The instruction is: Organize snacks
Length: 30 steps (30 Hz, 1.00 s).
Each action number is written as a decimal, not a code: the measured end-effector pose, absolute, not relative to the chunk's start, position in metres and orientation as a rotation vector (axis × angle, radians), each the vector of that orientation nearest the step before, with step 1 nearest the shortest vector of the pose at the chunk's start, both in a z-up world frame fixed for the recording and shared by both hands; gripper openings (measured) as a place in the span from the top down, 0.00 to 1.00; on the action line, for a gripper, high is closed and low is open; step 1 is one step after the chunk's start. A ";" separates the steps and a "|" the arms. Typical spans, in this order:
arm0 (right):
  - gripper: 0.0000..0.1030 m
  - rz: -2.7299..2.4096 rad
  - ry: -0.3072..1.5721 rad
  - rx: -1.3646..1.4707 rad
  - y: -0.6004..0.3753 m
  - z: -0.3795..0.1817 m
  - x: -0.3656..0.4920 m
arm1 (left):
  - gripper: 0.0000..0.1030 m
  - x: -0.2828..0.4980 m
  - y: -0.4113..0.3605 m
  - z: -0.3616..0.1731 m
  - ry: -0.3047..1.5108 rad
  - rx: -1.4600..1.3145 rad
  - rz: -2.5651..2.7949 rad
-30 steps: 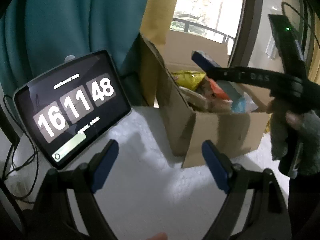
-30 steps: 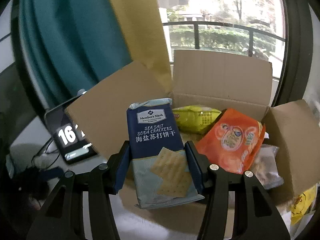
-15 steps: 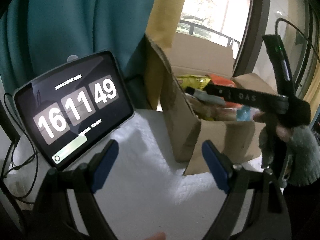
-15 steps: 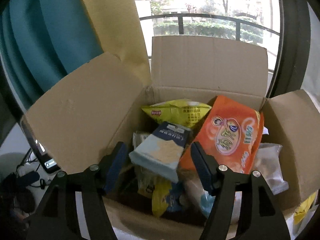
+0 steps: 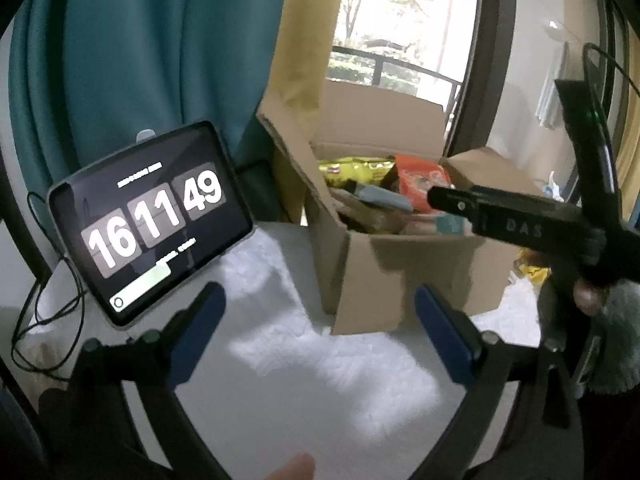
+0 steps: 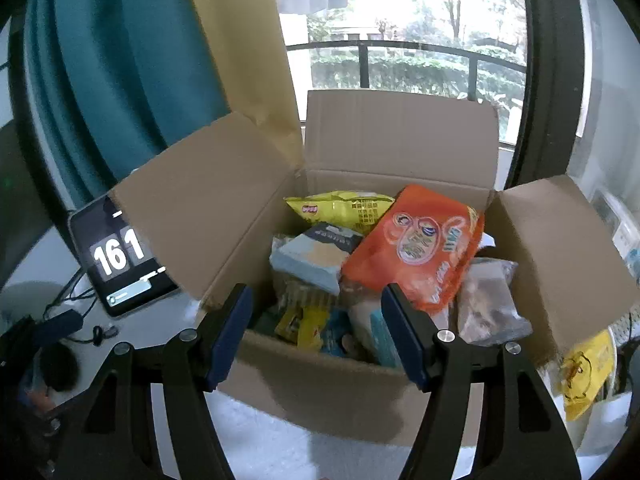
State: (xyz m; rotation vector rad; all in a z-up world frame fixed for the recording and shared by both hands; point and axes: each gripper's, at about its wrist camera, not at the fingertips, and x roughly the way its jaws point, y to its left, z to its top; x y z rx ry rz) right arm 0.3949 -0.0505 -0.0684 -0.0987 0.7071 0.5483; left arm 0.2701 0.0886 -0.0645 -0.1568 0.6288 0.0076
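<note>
The cracker pack point(image 6: 316, 256) lies in the cardboard box point(image 6: 320, 384), beside the orange bag point(image 6: 416, 248). Right gripper point(image 6: 316, 332) hangs empty, jaws apart; left gripper point(image 5: 320, 332) is opening, empty. Next likely calls for another snack.

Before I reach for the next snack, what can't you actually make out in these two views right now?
- Bottom of the cardboard box: both views, hidden by packets and its front wall.
- Print on the blue cracker packet: right wrist view, too blurred and tilted to read.
- Yellow bag beside the box: right wrist view, cut off by the box flap and the lens edge.
- Clear packet: contents blurred.
</note>
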 end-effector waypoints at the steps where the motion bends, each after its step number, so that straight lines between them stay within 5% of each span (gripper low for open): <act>1: 0.32 0.549 0.703 -0.102 -0.053 -0.067 0.390 | 0.06 0.268 0.086 -0.064 0.630 -0.155 0.005; 30: 0.32 0.511 0.637 -0.118 -0.154 -0.050 0.252 | 0.06 0.172 0.013 -0.049 0.571 -0.138 0.004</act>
